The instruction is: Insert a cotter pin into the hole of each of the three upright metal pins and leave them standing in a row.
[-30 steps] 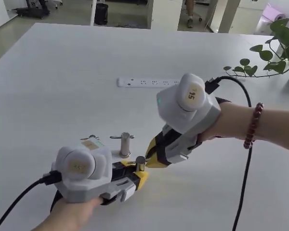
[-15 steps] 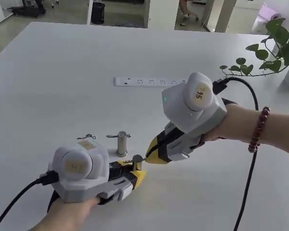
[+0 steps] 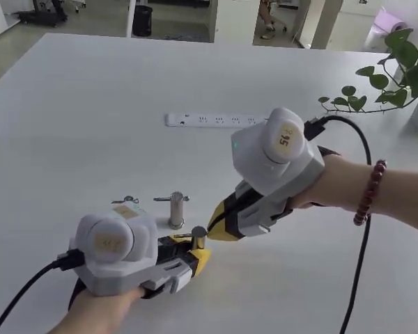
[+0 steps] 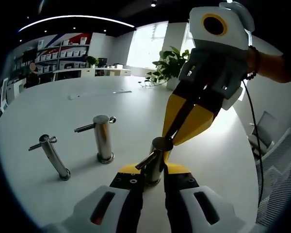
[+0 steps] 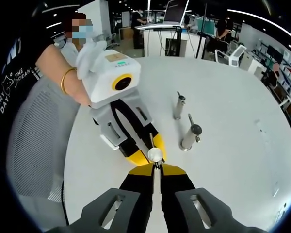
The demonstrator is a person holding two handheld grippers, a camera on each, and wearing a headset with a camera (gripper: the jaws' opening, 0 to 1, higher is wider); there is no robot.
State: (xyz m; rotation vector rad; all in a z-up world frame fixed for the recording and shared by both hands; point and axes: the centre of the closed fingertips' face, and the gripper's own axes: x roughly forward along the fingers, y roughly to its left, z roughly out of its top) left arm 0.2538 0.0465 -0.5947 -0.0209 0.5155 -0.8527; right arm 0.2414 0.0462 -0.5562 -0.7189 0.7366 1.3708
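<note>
My left gripper (image 3: 197, 250) (image 4: 153, 171) is shut on the base of an upright metal pin (image 3: 198, 237) (image 4: 155, 160) near the table's front edge. A cotter pin (image 4: 144, 160) sticks out of the pin's left side. My right gripper (image 3: 213, 228) (image 5: 156, 168) meets the pin's head from the right, its yellow jaws closed on the cotter pin's other end. Behind stand two more metal pins, the middle one (image 3: 176, 209) (image 4: 103, 139) and the far one (image 3: 129, 200) (image 4: 54, 157), each with a cotter pin through its head. The left gripper partly hides the far one in the head view.
A white power strip (image 3: 212, 120) lies further back on the white table (image 3: 90, 104). A potted plant (image 3: 397, 59) trails leaves at the back right. Black cables run from both grippers, and a hand with a bead bracelet (image 3: 368, 191) holds the right one.
The right gripper's tips have edged slightly closer to the head of the held pin. The left gripper and the two standing pins have not moved; the camera shifted a little.
</note>
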